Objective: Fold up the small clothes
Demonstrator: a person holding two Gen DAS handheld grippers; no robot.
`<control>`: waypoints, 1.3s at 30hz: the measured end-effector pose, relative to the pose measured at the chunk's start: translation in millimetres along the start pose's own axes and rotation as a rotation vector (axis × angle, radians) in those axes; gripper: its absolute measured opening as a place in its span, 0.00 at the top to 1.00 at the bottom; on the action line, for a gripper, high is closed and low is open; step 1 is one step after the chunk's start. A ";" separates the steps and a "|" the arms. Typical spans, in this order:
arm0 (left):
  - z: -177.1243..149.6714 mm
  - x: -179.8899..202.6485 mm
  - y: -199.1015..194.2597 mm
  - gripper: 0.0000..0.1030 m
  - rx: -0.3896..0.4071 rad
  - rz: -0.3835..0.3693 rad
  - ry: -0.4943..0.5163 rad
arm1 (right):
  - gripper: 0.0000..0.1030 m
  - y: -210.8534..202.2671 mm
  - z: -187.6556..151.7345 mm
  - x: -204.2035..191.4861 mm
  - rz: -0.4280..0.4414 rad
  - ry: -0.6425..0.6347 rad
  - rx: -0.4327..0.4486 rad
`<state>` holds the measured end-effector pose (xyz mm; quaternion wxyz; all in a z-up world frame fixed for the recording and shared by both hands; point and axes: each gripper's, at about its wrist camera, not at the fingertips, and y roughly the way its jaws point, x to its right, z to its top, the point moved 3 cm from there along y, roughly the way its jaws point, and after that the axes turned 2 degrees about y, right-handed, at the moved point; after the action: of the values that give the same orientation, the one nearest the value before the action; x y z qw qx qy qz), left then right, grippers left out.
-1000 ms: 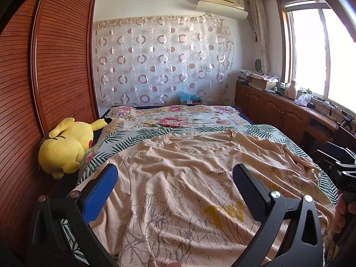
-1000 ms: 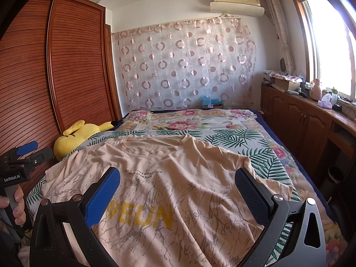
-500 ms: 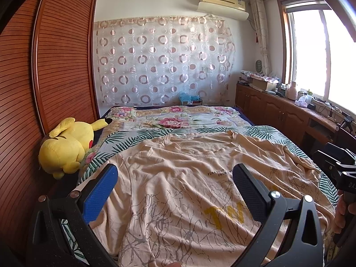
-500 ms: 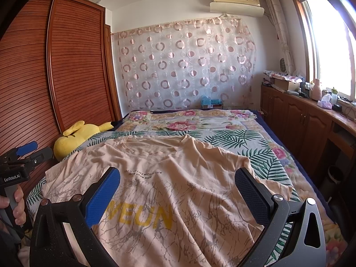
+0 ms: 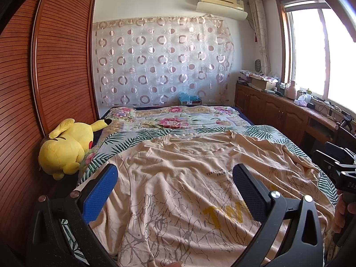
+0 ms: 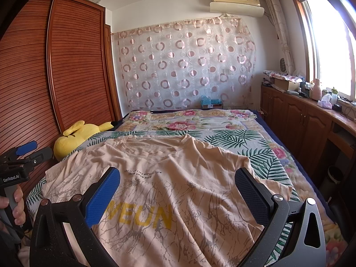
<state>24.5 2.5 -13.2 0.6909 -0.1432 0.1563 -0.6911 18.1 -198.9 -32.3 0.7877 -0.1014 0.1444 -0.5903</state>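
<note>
A peach T-shirt (image 5: 178, 178) (image 6: 178, 178) with yellow letters and grey branch print lies spread face up on the bed, collar toward the far end. My left gripper (image 5: 175, 184) hovers open above its lower left part, nothing between the fingers. Over the shirt's lower middle, my right gripper (image 6: 178, 189) is held open and empty too. The left gripper (image 6: 24, 153) also shows at the left edge of the right wrist view, held by a hand. The right gripper (image 5: 336, 166) shows at the right edge of the left wrist view.
The bed (image 5: 178, 120) carries a floral and leaf-print cover. A yellow plush toy (image 5: 66, 146) (image 6: 75, 135) lies at its left edge against the wooden wardrobe (image 5: 44, 77). Wooden cabinets (image 6: 300, 115) with clutter run under the window on the right. A patterned curtain (image 6: 184, 66) hangs behind.
</note>
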 end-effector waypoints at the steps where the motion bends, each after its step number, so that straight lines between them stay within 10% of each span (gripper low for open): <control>1: 0.0 0.0 0.0 0.00 0.000 0.000 0.000 | 0.00 0.2 -0.4 0.2 0.000 0.000 0.000; 39: -5.1 -6.2 3.7 0.00 -0.023 0.000 -0.004 | 0.00 5.3 -3.1 -1.9 0.016 -0.003 -0.019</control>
<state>25.8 8.8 -19.3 0.6894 -0.1524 0.1628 -0.6892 21.2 -195.5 -36.8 0.7915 -0.1084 0.1496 -0.5826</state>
